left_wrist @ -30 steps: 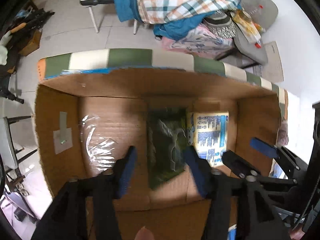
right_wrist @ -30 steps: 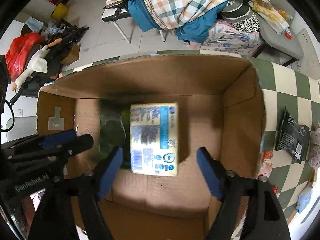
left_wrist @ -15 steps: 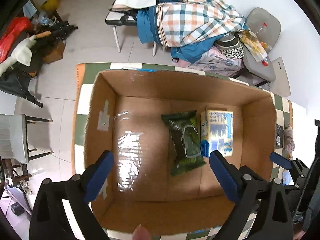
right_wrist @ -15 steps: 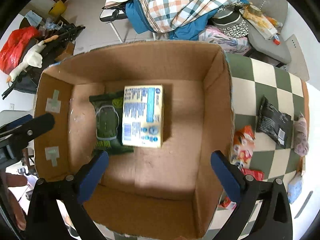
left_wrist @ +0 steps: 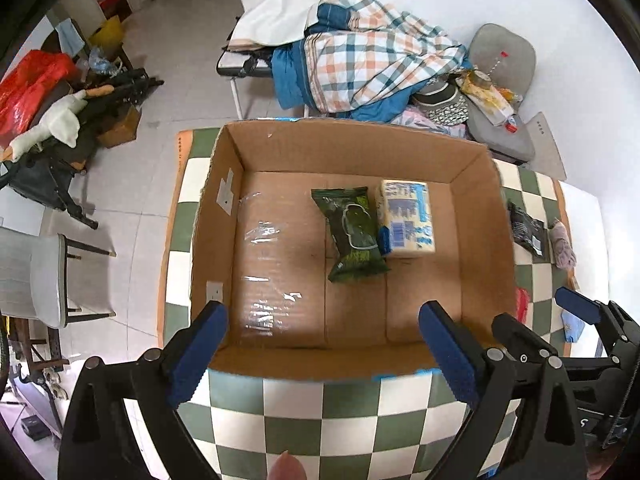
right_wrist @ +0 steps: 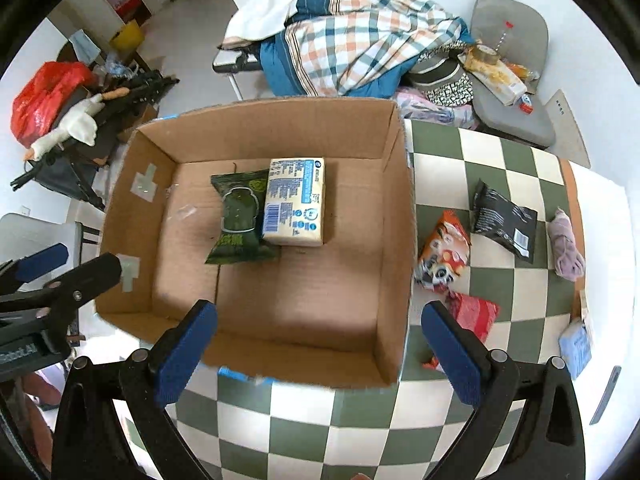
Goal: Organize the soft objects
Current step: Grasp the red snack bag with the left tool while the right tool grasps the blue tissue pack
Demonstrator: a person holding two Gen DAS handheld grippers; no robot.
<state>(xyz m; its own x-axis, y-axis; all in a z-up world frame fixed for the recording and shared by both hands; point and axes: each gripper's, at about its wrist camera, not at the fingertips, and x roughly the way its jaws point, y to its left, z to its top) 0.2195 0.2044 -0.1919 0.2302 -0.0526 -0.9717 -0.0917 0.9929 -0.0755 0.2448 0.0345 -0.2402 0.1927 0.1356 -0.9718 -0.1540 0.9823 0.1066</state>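
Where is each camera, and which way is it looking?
Left wrist view: it sits on the left tool, looking steeply down into the cardboard box; its open blue fingers, a fingertip at the bottom edge and the right tool at the right show.
Right wrist view: it sits on the right tool, looking steeply down at the box and the checkered table; its open fingers and the left tool at the left edge show.
Both views share the box, with a green packet and a tissue pack inside.
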